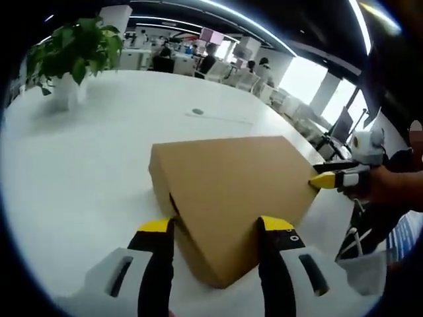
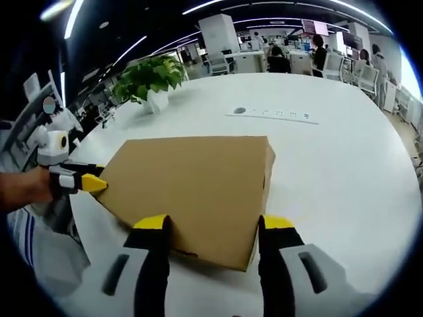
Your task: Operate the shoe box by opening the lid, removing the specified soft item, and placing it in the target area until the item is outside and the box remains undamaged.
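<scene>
Potted plant (image 1: 73, 49) far left on white worktop (image 1: 79, 172), open room around. Closed shoe box (image 1: 231, 191) mid-worktop, near corner between my left tool (image 1: 215, 228), jaws wide. My right tool (image 2: 215, 228) wide, straddling box's near edge.

White table (image 1: 99, 172) lies open around the shoe box (image 1: 231, 191); a potted plant (image 1: 69, 56) stands well apart.

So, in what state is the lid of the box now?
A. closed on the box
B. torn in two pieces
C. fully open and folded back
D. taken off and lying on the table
A: the lid lies flat and closed on the box, with the left gripper and the right gripper open at two of its corners.
</scene>
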